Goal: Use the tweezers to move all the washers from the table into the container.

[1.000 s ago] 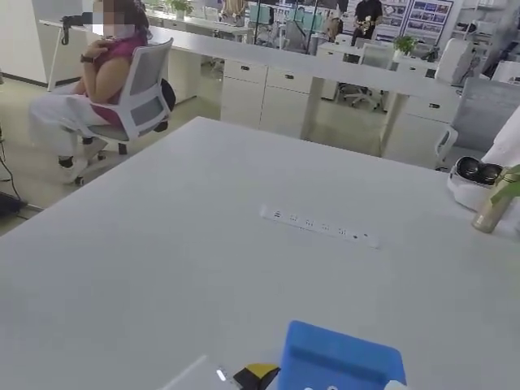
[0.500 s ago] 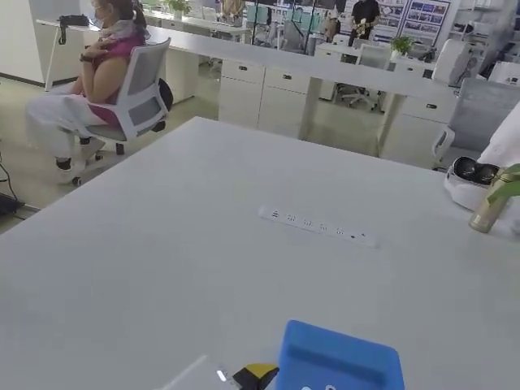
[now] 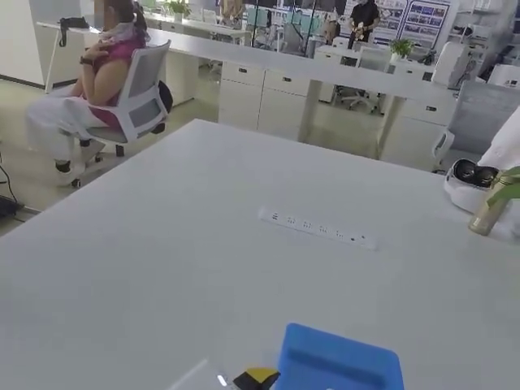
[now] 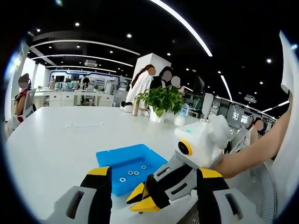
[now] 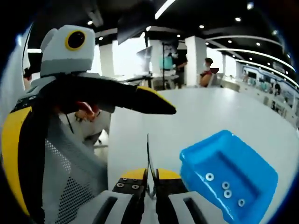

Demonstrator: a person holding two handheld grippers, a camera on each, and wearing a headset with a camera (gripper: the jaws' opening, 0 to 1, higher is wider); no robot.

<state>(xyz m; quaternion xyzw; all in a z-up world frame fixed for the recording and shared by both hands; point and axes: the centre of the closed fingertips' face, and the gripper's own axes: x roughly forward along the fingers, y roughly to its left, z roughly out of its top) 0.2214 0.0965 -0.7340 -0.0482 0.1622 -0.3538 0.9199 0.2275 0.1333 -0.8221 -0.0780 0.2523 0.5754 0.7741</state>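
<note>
Right hand-held gripper [image 5: 150, 181] is clenched on the tweezers [image 5: 148, 156], the thin blades poking straight up between its jaws, and there's nothing pinched at the tips that I can make out. Just to the side sits the blue container [image 5: 194, 163] on the white counter [image 3: 162, 268], with four washers [image 5: 210, 177] lying loose on its floor. Left hand-held gripper [image 4: 153, 184] is released, jaws spread wide and holding nothing, close alongside the right one near the container. My read: we're between picks or close to the finish. The next move calls for a scan of the counter for any stray washer, then a fine, low pinch with the tweezer tips. Now the views differ: the right gripper view gives a clear count of four, and the left gripper view lets me count three. The head view looks out across the counter to a power strip [image 3: 318, 227], with the container's inside hidden at the bottom edge.
</note>
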